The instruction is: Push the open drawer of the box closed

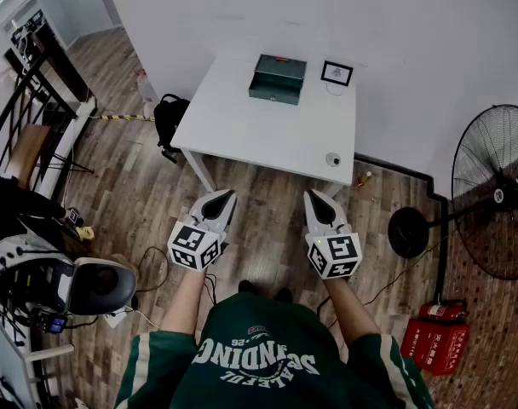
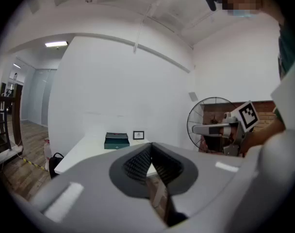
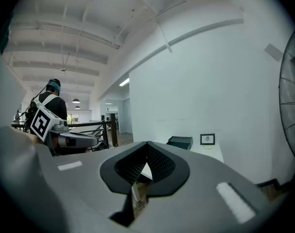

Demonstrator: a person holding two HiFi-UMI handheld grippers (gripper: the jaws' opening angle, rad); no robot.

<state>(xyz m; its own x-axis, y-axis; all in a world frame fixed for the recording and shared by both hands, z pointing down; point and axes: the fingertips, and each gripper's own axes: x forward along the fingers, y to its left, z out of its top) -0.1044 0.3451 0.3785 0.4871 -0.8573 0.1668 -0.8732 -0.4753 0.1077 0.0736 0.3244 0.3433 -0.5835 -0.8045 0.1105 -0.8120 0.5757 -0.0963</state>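
A dark green box (image 1: 277, 78) with its drawer open stands at the far side of a white table (image 1: 267, 126). It also shows small and distant as the box (image 2: 116, 141) in the left gripper view and the box (image 3: 180, 142) in the right gripper view. My left gripper (image 1: 220, 201) and right gripper (image 1: 319, 201) hang side by side in front of the table's near edge, well short of the box. Both have their jaws shut with nothing between them.
A small framed picture (image 1: 336, 73) stands right of the box, and a small round object (image 1: 333, 158) lies near the table's front right corner. A black bag (image 1: 168, 119) sits on the wood floor at the table's left. A standing fan (image 1: 496, 190) and red extinguishers (image 1: 436, 339) are at the right.
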